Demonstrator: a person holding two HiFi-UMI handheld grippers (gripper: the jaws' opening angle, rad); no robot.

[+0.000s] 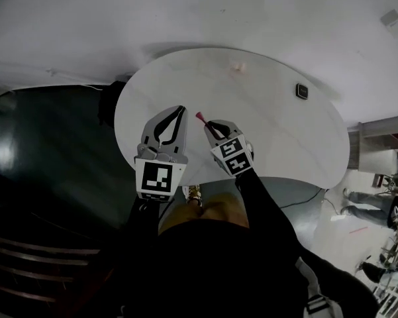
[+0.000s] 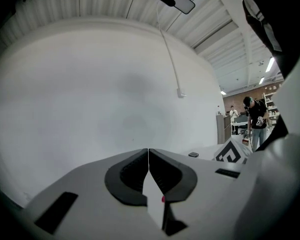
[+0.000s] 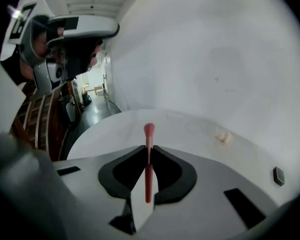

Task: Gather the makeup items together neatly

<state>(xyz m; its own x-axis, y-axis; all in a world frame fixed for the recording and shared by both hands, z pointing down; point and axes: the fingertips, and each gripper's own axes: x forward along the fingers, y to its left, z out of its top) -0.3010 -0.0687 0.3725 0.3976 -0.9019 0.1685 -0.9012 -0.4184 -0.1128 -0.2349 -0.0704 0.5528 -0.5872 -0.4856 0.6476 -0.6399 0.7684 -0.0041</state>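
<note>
Makeup wand [image 3: 149, 166]: a slim red stick with a rounded pink tip, clamped in the right gripper [image 3: 149, 148] over the near part of the white table [image 1: 271, 138].
Long axis: it runs along the slit between the jaws, in line with the gripper itself.
Pointing: the pink tip sticks out past the fingertips, away from the person and toward the far side of the table; in the head view it angles up and to the left [image 1: 203, 119].
Right gripper: jaws nearly closed, pinching the wand's shaft, with the rear end of the stick lying back between the pads.
Left gripper [image 2: 148, 151]: jaws pressed together with nothing between them, held just beside the right gripper [image 1: 212, 126], to its left.
Beige item [image 1: 237, 65]: small, on the far side of the table, well apart from the wand.
Dark square item [image 1: 302, 91]: flat on the table toward the right edge.
</note>
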